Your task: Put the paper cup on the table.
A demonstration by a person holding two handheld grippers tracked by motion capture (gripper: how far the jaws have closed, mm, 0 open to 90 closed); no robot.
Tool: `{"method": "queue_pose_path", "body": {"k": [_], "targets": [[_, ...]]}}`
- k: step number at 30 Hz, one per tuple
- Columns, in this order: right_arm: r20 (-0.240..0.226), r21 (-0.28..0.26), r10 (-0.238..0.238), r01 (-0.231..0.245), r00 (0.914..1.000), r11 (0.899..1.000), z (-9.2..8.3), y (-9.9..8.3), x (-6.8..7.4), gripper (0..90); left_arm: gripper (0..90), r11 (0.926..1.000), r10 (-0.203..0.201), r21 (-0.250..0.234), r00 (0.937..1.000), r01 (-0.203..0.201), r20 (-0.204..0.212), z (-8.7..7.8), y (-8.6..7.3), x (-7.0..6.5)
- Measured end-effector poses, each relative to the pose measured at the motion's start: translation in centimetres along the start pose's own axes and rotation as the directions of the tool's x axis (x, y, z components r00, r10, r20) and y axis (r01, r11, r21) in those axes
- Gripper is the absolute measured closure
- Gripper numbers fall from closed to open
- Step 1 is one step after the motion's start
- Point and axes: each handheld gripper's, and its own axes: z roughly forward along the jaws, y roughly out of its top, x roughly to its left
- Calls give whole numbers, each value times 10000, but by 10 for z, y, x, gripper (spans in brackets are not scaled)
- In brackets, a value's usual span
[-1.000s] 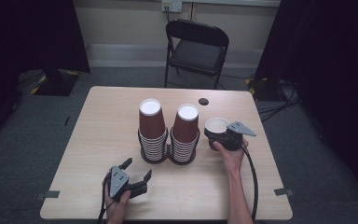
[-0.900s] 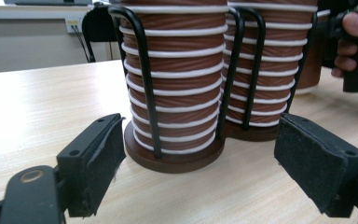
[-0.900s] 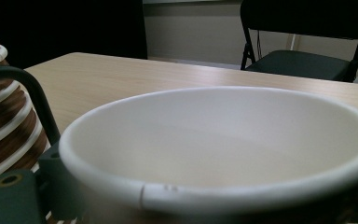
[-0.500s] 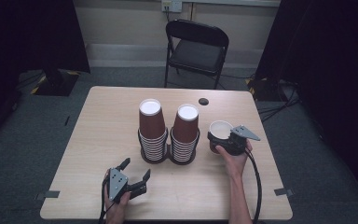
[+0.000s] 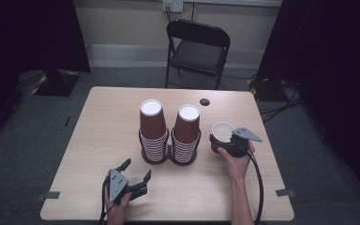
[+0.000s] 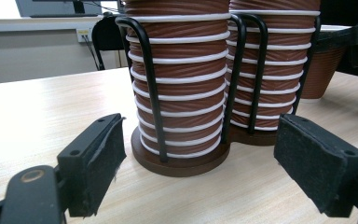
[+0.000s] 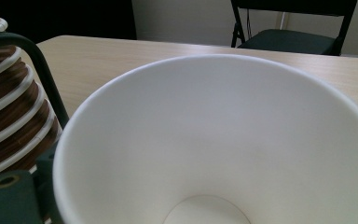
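At the near left of the table (image 5: 98, 122), the left gripper (image 5: 138, 174) lay low over the wood in the person's left hand (image 5: 117, 208), its jaws spread wide with nothing between them. In the left gripper view the two black pads (image 6: 98, 163) stood well apart, framing the base of the cup holder (image 6: 179, 161) ahead without touching it.

At the table's centre stood that holder — a dark double base with black wire loops — carrying two stacks of brown paper cups turned mouth down. The left stack (image 5: 152, 129) and the right stack (image 5: 186, 133) stood side by side, just touching or nearly so, each showing white rims in rings down its length and a white bottom on top. A small dark disc (image 5: 205, 101) lay on the wood behind the right stack, well apart from it.

To the right of the holder, a single brown cup (image 5: 222, 136) sat upright with its white inside showing, near the right stack but clear of it. The right gripper (image 5: 232, 143), held in the person's right hand (image 5: 234, 157), was at this cup; its jaws had just been opening with the cup between them. In the right gripper view the cup's white mouth (image 7: 223, 140) lay directly ahead — whether the pads pressed on its wall could not be told.

Beyond the table's far edge stood a black folding chair (image 5: 198, 49).
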Motion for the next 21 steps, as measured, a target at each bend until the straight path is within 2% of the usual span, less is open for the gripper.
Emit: {"method": "queue_pose_path", "body": {"k": [1, 4, 6, 9, 13, 14, 15, 17, 21], "targets": [[8, -27, 35, -35, 10000, 10000, 0, 0, -1, 80, 160, 9999, -114, -44, 9999, 114, 27, 0, 0, 0], [36, -42, 40, -40, 10000, 10000, 1, 0, -1, 79, 160, 9999, -103, -94, 9999, 104, 17, 0, 0, 1], [170, 17, -143, 143, 9998, 9999, 2, -1, 0, 83, 160, 9999, -101, -102, 9999, 101, 19, -1, 0, 1], [150, 496, -32, 25, 9999, 9988, 5, -6, -1, 100, 160, 9998, -151, -106, 9999, 151, 15, -1, -1, 1], [261, 702, 68, -86, 9996, 9975, 5, -8, -1, 106, 160, 9997, -189, -120, 9998, 190, 40, -1, -1, 1], [261, 702, 68, -86, 9996, 9975, 5, -8, -1, 106, 160, 9997, -189, -120, 9998, 190, 40, -1, -1, 1], [356, 1020, -98, 62, 9993, 9948, 5, -10, -2, 118, 160, 9998, -161, -125, 9999, 162, 32, -1, -1, 1], [405, 1165, 25, -72, 9992, 9932, 3, -11, -3, 123, 160, 9998, -170, -122, 9998, 171, 53, -1, -1, 1], [646, 1471, -100, 3, 9979, 9891, -2, -12, -4, 126, 161, 9998, -163, -146, 9999, 164, 51, -1, -1, 1]]}}
